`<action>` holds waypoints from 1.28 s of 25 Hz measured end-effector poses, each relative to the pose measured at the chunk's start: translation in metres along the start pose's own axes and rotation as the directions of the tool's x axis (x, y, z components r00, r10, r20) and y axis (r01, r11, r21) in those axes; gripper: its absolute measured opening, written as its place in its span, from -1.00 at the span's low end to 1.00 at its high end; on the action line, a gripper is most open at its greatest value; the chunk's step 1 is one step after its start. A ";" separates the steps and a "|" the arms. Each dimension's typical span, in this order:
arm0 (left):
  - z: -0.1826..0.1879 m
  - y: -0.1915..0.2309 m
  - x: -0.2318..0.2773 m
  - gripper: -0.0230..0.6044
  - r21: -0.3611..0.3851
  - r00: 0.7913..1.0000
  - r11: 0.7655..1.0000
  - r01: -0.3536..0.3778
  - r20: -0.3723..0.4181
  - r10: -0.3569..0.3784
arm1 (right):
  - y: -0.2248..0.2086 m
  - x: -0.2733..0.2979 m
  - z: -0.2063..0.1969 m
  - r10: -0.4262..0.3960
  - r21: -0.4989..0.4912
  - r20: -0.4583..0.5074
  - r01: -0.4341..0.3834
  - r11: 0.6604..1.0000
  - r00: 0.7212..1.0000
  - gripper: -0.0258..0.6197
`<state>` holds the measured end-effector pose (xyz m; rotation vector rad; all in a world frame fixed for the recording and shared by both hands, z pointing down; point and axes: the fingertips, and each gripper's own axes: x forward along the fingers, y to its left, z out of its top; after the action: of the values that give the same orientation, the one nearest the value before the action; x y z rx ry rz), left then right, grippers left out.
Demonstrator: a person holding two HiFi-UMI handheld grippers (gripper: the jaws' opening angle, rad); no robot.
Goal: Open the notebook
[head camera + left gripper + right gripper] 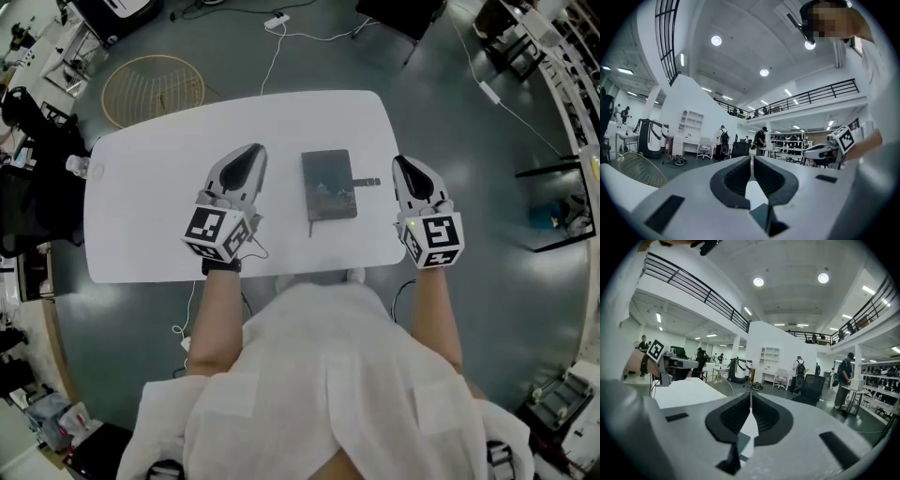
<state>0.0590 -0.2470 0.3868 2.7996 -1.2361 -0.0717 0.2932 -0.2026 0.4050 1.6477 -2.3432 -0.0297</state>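
Round white ceiling lamps (716,41) light the hall brightly; the white rounded tabletop (141,187) looks washed out; fisheye corners blacken.

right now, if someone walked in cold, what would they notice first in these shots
The dark, closed notebook lying mid-way across the white table stands out most. The left gripper and the right gripper flank it, one on each side, neither touching it, jaws together with nothing between them. Past the table's far left corner, a round wire basket sits on the grey floor.
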 end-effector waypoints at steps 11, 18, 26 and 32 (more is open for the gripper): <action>-0.035 0.012 0.003 -0.86 -0.023 0.990 0.990 -0.136 -0.026 0.135 | 0.007 0.040 -0.033 0.047 0.005 -0.021 -0.046 0.999 0.999 -0.83; -0.069 0.019 0.005 -0.86 -0.050 0.982 0.984 -0.173 -0.081 0.169 | 0.017 0.059 -0.071 0.061 0.053 -0.078 -0.057 0.997 0.995 -0.81; -0.119 0.021 0.004 -0.86 -0.076 0.972 0.981 -0.181 -0.163 0.166 | 0.035 0.081 -0.126 0.082 0.093 -0.179 -0.066 0.993 0.980 -0.77; -0.146 0.023 0.003 -0.86 -0.091 0.966 0.978 -0.188 -0.199 0.167 | 0.038 0.088 -0.168 0.080 0.133 -0.251 -0.047 0.990 0.965 -0.73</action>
<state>0.0550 -0.2567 0.5346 2.5230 -1.3835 0.1328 0.2698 -0.2474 0.5916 1.5259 -2.2367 0.3318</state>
